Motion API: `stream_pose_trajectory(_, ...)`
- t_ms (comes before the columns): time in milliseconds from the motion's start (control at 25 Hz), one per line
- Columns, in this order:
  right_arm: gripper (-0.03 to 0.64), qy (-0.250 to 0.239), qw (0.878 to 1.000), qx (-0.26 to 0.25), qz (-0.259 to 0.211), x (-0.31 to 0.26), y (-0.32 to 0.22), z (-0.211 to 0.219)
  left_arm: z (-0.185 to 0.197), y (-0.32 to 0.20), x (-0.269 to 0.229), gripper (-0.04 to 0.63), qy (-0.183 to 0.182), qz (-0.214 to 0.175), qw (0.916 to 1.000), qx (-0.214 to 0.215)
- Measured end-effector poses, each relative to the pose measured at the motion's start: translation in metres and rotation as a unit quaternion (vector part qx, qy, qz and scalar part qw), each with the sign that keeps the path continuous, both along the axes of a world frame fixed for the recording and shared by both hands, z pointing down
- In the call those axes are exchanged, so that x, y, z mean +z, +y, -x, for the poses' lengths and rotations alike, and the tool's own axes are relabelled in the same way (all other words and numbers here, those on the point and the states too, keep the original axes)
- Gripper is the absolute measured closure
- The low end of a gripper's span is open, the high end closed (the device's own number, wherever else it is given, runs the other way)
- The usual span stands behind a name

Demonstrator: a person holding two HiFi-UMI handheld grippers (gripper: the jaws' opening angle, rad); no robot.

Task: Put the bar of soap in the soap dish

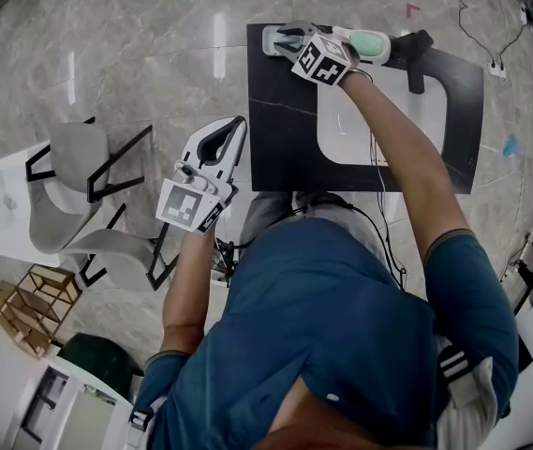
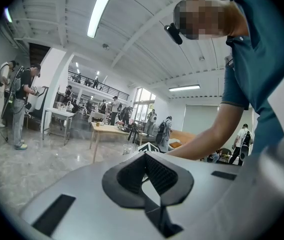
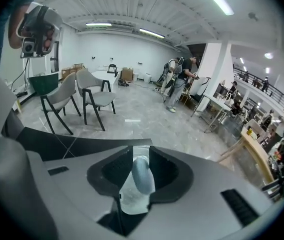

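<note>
Right hand-held gripper (image 1: 285,38) is clamping the bar of soap (image 3: 142,176) at the far left corner of the black surface (image 1: 285,139).

The right gripper view is showing the pale bar with a pad pressing on each flank. Its long axis is running along the jaws and its rounded end is pointing away, toward the surface's far edge. The bar is lying over a white patch (image 3: 126,201) (identity not determinable). The head view is hiding the bar under the jaws. It is showing a pale green dish (image 1: 371,43) lying just beyond the marker cube, beside the black faucet (image 1: 418,56). Bare surface is lying open between the corner and the white basin (image 1: 378,125). The left hand-held gripper (image 1: 238,125) is hanging off the surface's left edge over the floor, near the chairs (image 1: 79,186), with its jaws together and empty.
</note>
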State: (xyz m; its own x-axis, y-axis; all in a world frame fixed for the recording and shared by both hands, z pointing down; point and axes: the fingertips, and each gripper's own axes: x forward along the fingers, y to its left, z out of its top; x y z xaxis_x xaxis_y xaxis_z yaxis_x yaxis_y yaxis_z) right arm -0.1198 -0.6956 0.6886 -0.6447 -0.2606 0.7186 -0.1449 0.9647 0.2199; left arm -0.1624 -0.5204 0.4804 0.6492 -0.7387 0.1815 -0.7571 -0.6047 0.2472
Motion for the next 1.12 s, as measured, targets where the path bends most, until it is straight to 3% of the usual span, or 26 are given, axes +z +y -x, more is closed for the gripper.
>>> stream_pose_trajectory(280, 0.516, 0.003, 0.999, 0.024, 0.022, 0.016, 0.01, -0.016, -0.001, 0.004, 0.002, 0.592, 0.004, 0.0, 1.0, 0.002)
stream_pose_trajectory(480, 0.517, -0.038, 0.993, 0.094, 0.063, 0.02, 0.001, -0.019, 0.001, 0.007, 0.004, 0.592, 0.003, 0.003, 1.0, 0.002)
stream_pose_trajectory(560, 0.517, -0.083, 0.978, 0.163, 0.105, 0.024, -0.01, -0.022, 0.002, 0.008, 0.005, 0.592, 0.003, 0.004, 1.0, 0.001)
stream_pose_trajectory(680, 0.518, -0.158, 0.927, 0.302, 0.158, 0.018, -0.033, -0.044, 0.005, 0.009, 0.006, 0.592, 0.003, 0.003, 1.0, -0.003)
stream_pose_trajectory(720, 0.517, -0.165, 0.916, 0.325, 0.166, 0.017, -0.037, -0.05, 0.006, 0.009, 0.006, 0.592, 0.003, 0.004, 1.0, -0.004)
stream_pose_trajectory(800, 0.51, -0.153, 0.914, 0.327, 0.185, 0.02, -0.034, -0.053, 0.009, 0.009, 0.008, 0.592, 0.003, 0.004, 1.0, -0.006)
stream_pose_trajectory(880, 0.439, -0.143, 0.912, 0.318, 0.216, 0.026, -0.026, -0.051, 0.011, 0.009, 0.009, 0.592, 0.003, 0.006, 1.0, -0.007)
stream_pose_trajectory(1000, 0.391, -0.142, 0.901, 0.323, 0.251, 0.029, -0.024, -0.052, 0.012, 0.01, 0.014, 0.592, 0.012, 0.008, 0.9998, -0.011)
stream_pose_trajectory(1120, 0.374, -0.129, 0.899, 0.322, 0.268, 0.03, -0.025, -0.053, 0.007, 0.005, 0.008, 0.592, 0.005, 0.004, 1.0, -0.003)
